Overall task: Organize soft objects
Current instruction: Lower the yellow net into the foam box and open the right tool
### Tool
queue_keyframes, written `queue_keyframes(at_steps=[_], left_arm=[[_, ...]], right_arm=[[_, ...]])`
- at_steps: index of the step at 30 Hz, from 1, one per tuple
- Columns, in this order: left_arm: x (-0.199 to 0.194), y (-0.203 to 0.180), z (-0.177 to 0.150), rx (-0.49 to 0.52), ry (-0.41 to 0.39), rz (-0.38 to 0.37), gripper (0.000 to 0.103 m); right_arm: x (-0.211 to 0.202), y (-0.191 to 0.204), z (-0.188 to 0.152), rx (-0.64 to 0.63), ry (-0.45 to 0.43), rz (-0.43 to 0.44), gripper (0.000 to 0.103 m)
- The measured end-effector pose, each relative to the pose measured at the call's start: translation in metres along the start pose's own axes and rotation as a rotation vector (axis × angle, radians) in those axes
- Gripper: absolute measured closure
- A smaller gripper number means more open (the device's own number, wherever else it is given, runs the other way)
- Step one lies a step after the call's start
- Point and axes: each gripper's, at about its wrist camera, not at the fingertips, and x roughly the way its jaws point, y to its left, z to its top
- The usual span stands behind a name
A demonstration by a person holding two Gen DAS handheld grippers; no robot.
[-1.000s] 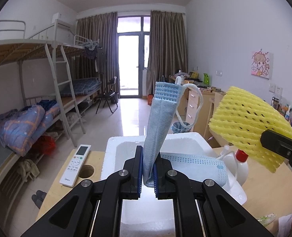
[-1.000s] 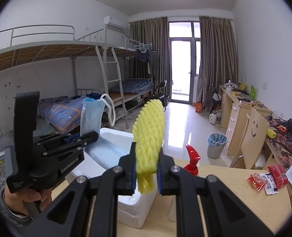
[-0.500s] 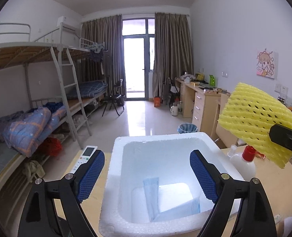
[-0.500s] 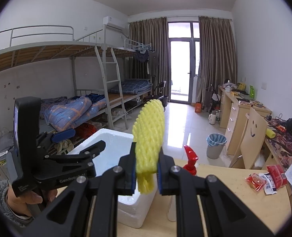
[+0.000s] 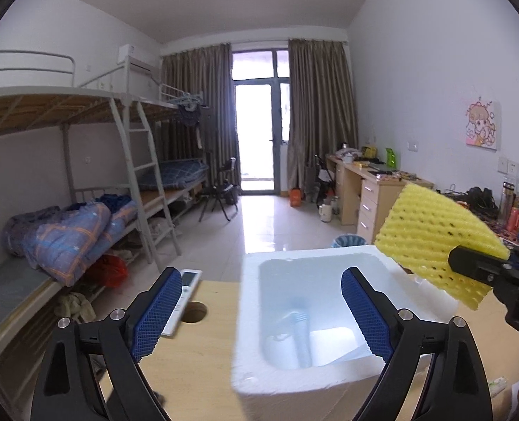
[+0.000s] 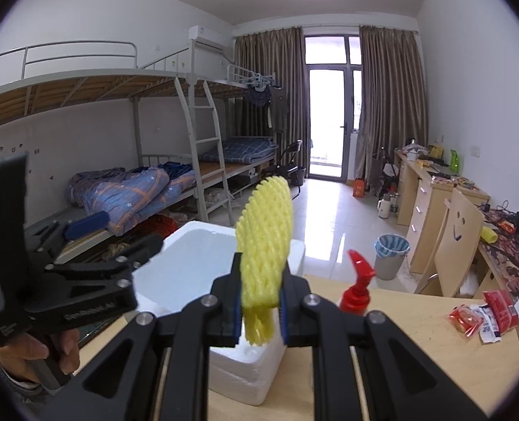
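A light wooden table is carrying everything, and a white rectangular foam box is sitting on it, open at the top. Inside the box, a pale blue pleated face mask is lying on the floor of the box, with its ear loop curling beside it.

The left gripper, black with blue ribbed pads, is hovering over the box's near left edge; its jaws have just been opening and are now standing wide apart with nothing between them, the mask lying free below. A hand is gripping its handle in the right wrist view.

The right gripper is clamping the lower end of a yellow foam fruit net, which is standing upright above the box's right side, clear of the box.

A white remote control is lying on the table left of the box, next to a round cable hole. A red-capped spray bottle is standing just right of the box, and red snack packets are lying further right.
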Motion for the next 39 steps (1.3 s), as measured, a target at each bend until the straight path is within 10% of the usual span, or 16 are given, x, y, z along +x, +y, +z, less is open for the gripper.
queue_keyframes(at_steps=[27, 33, 39], left_arm=[[-0.036, 0.054, -0.006, -0.027, -0.046, 0.114, 0.000], [-0.038, 0.050, -0.007, -0.034, -0.049, 0.116, 0.000], [-0.035, 0.053, -0.008, -0.038, -0.040, 0.120, 0.000]], right_arm=[[0.036, 0.036, 0.007, 0.004, 0.053, 0.095, 0.084], [0.045, 0.034, 0.006, 0.031, 0.082, 0.095, 0.044], [0.042, 0.033, 0.006, 0.024, 0.089, 0.093, 0.042]])
